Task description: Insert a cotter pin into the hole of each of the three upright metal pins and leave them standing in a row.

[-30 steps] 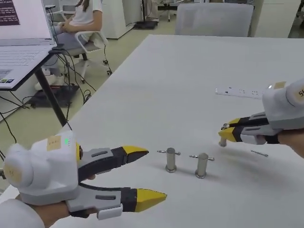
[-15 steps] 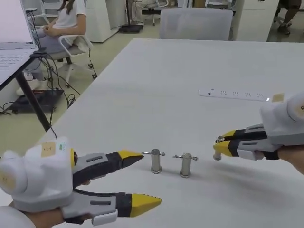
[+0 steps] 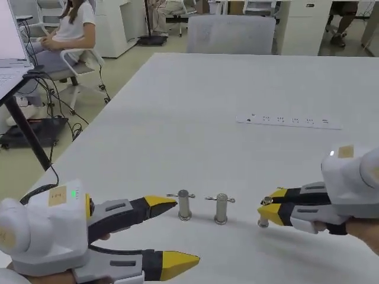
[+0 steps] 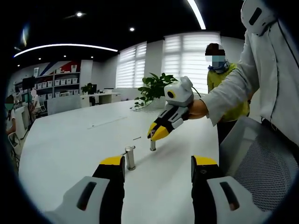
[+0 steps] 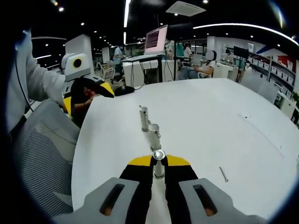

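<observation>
Two upright metal pins (image 3: 184, 205) (image 3: 221, 208) stand side by side near the table's front edge, each with a cotter pin through its top. A third metal pin (image 3: 263, 216) stands in line to their right, its base at the tabletop, with my right gripper (image 3: 268, 212) shut on it. In the right gripper view the held pin (image 5: 159, 164) sits between the jaws, with the other two pins (image 5: 154, 133) (image 5: 144, 117) beyond. A loose cotter pin (image 5: 224, 174) lies on the table to the right. My left gripper (image 3: 174, 232) hangs open left of the row, holding nothing.
A white power strip (image 3: 290, 121) lies farther back on the white table (image 3: 195, 106). A grey chair (image 3: 231, 34) stands at the far end. A person (image 3: 68, 26) sits at a desk at the far left. Another person (image 4: 219, 70) stands behind my right gripper (image 4: 159, 131).
My right gripper has brought the third metal pin down and towards me, into line with the other two. The left gripper has stayed open near the row.
</observation>
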`<state>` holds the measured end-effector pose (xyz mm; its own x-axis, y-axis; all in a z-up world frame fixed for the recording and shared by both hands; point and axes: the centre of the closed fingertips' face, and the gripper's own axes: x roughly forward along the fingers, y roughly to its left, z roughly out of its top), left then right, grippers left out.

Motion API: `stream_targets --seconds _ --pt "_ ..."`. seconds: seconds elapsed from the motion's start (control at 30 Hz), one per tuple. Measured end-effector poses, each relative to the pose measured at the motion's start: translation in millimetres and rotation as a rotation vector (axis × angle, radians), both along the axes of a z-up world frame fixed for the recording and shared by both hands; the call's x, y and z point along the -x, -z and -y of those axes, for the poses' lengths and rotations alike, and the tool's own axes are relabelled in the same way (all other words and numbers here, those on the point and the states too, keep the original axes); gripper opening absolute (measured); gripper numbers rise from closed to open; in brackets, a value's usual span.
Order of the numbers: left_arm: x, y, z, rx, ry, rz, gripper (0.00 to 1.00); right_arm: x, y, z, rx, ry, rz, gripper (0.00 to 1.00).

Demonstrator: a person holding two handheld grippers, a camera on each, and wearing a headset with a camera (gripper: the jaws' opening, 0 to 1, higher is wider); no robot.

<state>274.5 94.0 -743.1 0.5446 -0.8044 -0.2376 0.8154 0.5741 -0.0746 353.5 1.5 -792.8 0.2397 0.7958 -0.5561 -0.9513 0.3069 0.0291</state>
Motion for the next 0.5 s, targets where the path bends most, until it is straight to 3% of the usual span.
stream_targets --seconds 0.5 --pt "-0.6 4.0 3.0 0.002 0.009 -0.005 0.57 18.6 17.1 -8.4 -0.013 0.010 -0.020 0.09"
